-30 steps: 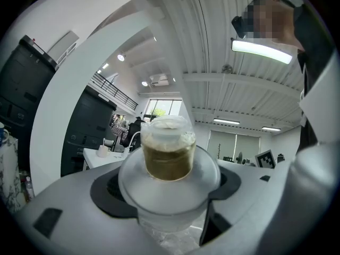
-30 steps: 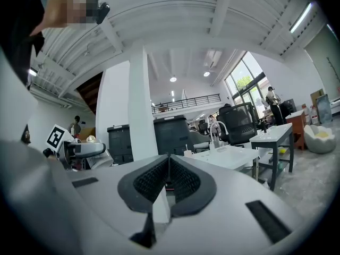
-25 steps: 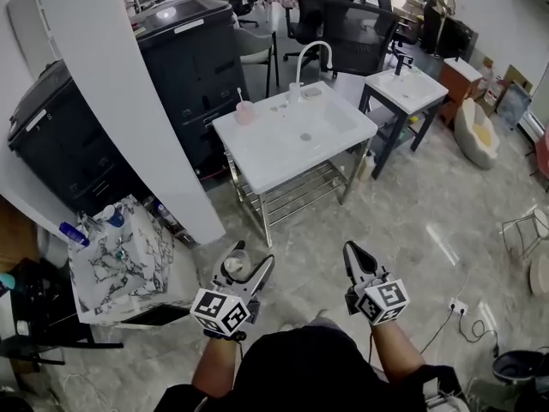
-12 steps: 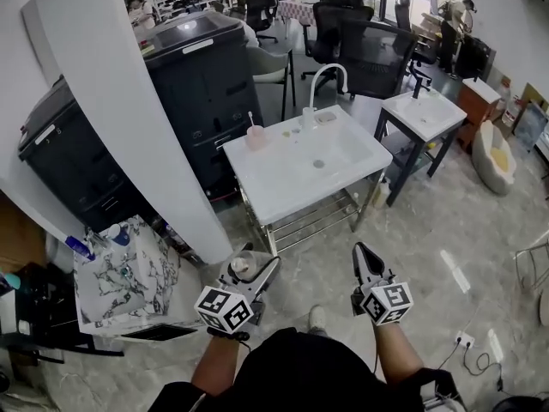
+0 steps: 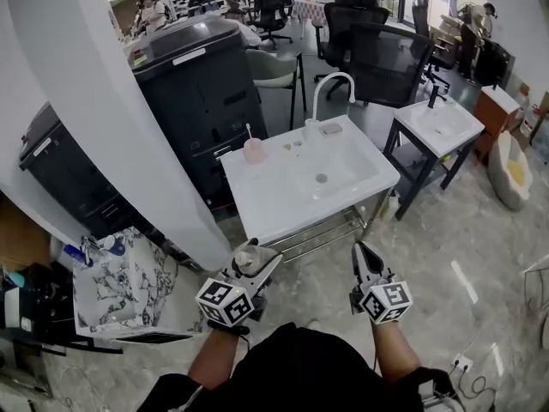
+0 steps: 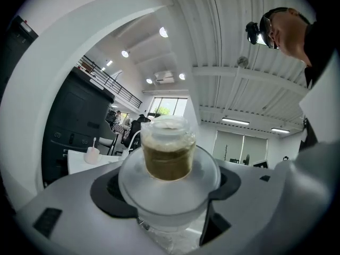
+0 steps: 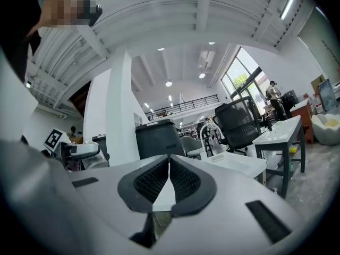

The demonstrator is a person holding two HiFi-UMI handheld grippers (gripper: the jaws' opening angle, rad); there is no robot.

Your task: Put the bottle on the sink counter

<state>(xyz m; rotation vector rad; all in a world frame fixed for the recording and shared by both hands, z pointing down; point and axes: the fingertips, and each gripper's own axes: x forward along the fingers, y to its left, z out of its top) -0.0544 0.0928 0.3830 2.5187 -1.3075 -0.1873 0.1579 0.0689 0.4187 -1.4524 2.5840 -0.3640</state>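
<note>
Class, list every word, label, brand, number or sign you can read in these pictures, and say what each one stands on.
No text can be read in any view.
bottle, held in the left gripper: no label shows.
marker cube on the left gripper, and the one on the right gripper: black-and-white square patterns, not words.
white strip on the black copier: too small to read.
</note>
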